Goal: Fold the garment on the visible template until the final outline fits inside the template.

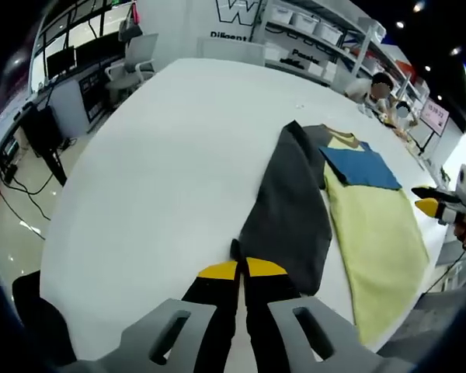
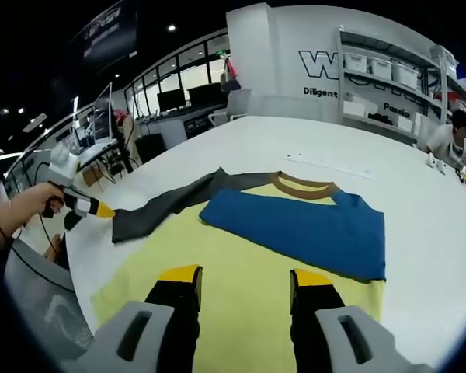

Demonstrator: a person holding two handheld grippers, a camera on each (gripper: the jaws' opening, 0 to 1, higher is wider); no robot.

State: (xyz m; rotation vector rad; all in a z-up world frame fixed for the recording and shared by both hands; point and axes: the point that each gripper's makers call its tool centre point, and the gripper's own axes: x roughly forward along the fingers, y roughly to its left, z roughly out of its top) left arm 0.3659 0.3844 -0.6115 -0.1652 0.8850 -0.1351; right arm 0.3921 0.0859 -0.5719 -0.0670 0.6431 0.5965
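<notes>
Now the garment (image 1: pixel 373 233) lies flat on the white surface (image 1: pixel 179 155), a pale yellow top with a brown collar (image 2: pixel 303 185), dark grey sleeves and a blue panel (image 2: pixel 303 225) folded across its chest. No template outline can be made out under the garment.

Seen from the left gripper view, one grey sleeve (image 1: pixel 291 210) is folded out along the garment's side, away from the yellow body. The left tool (image 1: pixel 241 270) sits at that sleeve's cuff end, its yellow-tipped jaws drawn close together with the edge of the grey cloth right at the tips; whether cloth is actually pinched between them cannot be told. Beyond the garment's far edge from this sleeve, the right tool (image 1: pixel 429 203) comes into the same view.

From the right gripper view, the right tool (image 2: pixel 245 276) hangs over the yellow lower body of the garment, jaws well apart and nothing between them. At the sleeve's tip the left tool (image 2: pixel 101 208) is held by a hand (image 2: pixel 27 203).

Shelves (image 2: pixel 388 78) with white bins stand past the garment's collar end.
</notes>
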